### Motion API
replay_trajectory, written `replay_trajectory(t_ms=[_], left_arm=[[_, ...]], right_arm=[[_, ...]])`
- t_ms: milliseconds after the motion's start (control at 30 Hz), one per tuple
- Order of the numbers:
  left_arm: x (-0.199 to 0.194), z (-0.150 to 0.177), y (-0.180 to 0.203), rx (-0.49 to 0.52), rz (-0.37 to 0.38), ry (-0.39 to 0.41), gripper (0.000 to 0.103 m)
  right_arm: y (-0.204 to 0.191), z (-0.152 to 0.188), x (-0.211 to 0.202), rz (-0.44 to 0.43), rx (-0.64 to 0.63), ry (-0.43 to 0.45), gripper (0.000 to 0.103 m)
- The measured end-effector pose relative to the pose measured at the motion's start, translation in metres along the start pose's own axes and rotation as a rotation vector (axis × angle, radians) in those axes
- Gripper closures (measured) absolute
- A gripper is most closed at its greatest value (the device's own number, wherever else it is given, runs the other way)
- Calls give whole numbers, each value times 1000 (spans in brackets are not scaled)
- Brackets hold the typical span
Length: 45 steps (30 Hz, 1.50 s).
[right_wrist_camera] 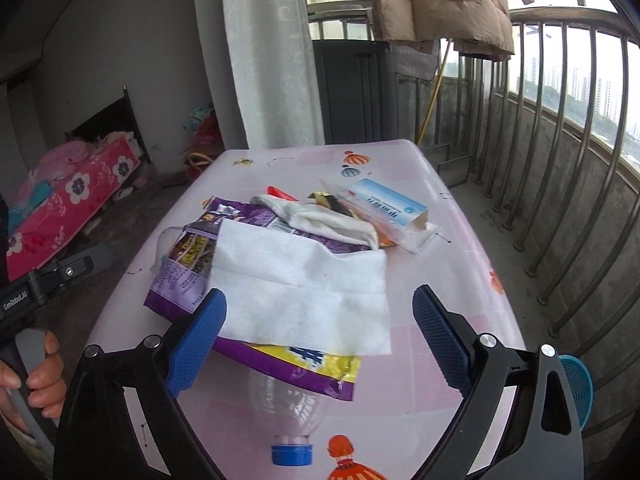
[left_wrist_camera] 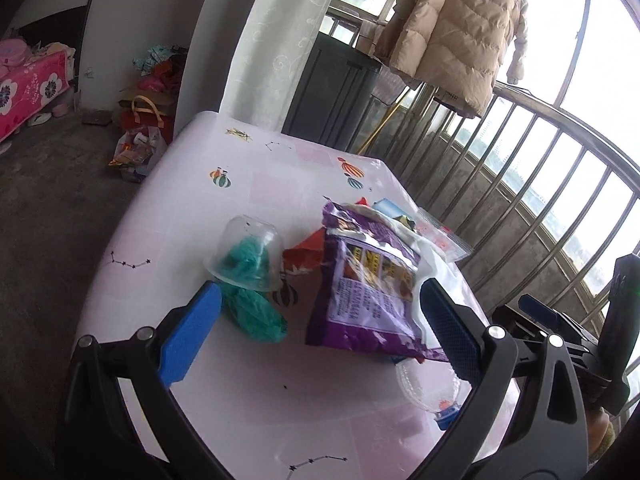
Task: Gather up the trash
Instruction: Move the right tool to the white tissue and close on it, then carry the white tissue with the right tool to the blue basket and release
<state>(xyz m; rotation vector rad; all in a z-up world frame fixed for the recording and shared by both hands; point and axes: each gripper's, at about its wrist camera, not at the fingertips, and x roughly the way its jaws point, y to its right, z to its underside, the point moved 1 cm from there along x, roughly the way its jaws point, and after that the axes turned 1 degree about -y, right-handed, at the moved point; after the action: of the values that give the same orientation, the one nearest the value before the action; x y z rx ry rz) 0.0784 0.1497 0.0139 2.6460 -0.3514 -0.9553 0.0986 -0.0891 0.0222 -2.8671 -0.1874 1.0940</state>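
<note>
purple snack bag (right_wrist_camera: pixel 256 280): crumpled, under white tissue (right_wrist_camera: pixel 304 292) | left gripper (left_wrist_camera: pixel 320 336): spread | right gripper (right_wrist_camera: pixel 320 340): spread

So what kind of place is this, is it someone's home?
Most likely a home, on an enclosed balcony off a bedroom. A metal railing looks out on high-rise buildings, a puffer coat hangs to air, and a bed with a floral cover sits in the room behind the table.

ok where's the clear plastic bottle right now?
The bottle lies on the table at the bottom centre of the right wrist view, blue cap toward the camera, its far end tucked under the purple snack bag.
</note>
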Motion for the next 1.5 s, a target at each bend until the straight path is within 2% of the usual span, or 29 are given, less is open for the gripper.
replay_trajectory(t_ms=[167, 300, 500, 567, 633, 800, 867, 967, 1100, 1233, 1333, 1500], left_arm=[[28, -30, -24, 35, 9, -28, 8], [70, -41, -35, 102, -9, -95, 9], [123, -49, -50, 132, -19, -198, 28], [135, -47, -56, 121, -27, -221, 38], [140, -43, -62, 107, -19, -226, 40], [135, -38, -61, 112, -6, -201, 40], [131, -38, -60, 116, 1, -188, 41], [118, -41, -60, 109, 14, -157, 41], [93, -50, -57, 105, 15, -108, 41], [57, -62, -53, 72, 41, -42, 41], [30, -71, -47, 50, 63, 10, 41], [-10, -87, -22, 68, 108, 95, 41]], right_arm=[[-7, -6, 23, -84, 47, -55, 20], [-6, -9, 38, -116, 77, -101, 24], [-4, -14, 61, -138, 86, -168, 27], [-4, -15, 70, -141, 88, -194, 33], [-5, -13, 79, -149, 87, -237, 40], [-9, -9, 91, -172, 97, -290, 62], [-10, -9, 89, -182, 104, -295, 77], [-10, -10, 85, -175, 107, -285, 94], [-7, -13, 71, -182, 119, -253, 98], [3, -22, 38, -178, 125, -155, 98], [19, -26, 18, -204, 175, -108, 99], [52, -30, -22, -263, 276, -4, 99]])
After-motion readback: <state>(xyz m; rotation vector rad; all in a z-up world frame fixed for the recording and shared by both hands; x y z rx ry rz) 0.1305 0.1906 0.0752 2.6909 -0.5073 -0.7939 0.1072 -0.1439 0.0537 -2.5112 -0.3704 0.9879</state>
